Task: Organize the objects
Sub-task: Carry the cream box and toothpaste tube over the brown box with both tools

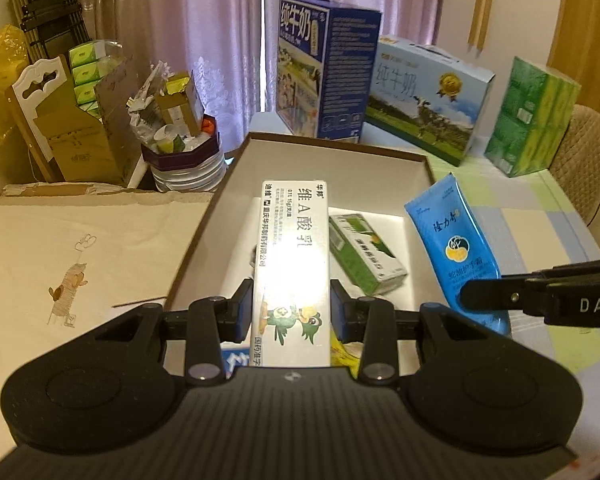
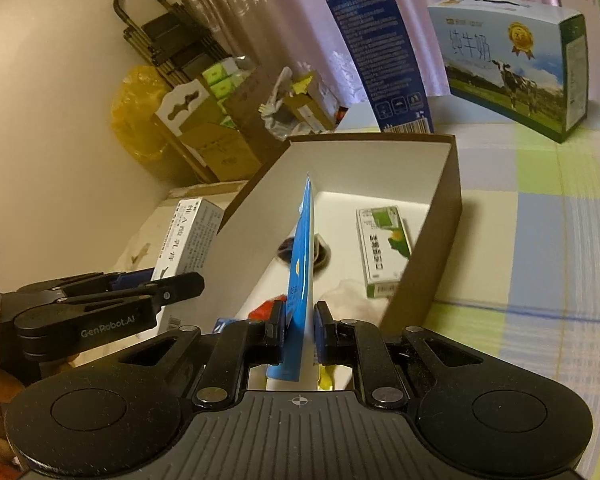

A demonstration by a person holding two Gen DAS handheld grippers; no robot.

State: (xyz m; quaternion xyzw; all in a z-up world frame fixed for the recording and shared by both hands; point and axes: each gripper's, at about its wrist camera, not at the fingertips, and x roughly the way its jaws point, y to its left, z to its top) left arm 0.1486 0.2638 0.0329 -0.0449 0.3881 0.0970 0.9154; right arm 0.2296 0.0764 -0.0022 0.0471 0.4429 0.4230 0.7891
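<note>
The left gripper (image 1: 291, 312) squeezes a long white cardboard box with black letters and green cartoon birds (image 1: 290, 256). Its two blue pads press on the long sides of the box. The box is held up in the air over the near end of a big open cardboard tray, brown outside and white inside (image 1: 204, 220).

The right gripper (image 2: 300, 334) pinches a flat blue plastic tube with a yellow fruit picture (image 2: 302, 264). The right camera sees the tube from its thin edge, pointing up and away over the tray (image 2: 448, 216). In the left camera the blue tube (image 1: 452, 240) is over the right wall of the tray, and the black finger of the right gripper (image 1: 540, 300) reaches in from the right side.

A small green and white cardboard box (image 2: 382, 250) lies flat on the white floor of the tray, near its right wall. Something dark (image 2: 324, 252) is behind the tube, but it is too hidden to tell what.

The tray sits on a table with a checked cloth of green, blue and white squares (image 2: 540, 240). At the back of the table stand a tall dark blue milk carton box (image 1: 328, 68), a light blue milk box with a cow picture (image 1: 428, 96) and a green pack of tissues (image 1: 532, 112). Pink curtains (image 1: 180, 20) hang behind them.
</note>
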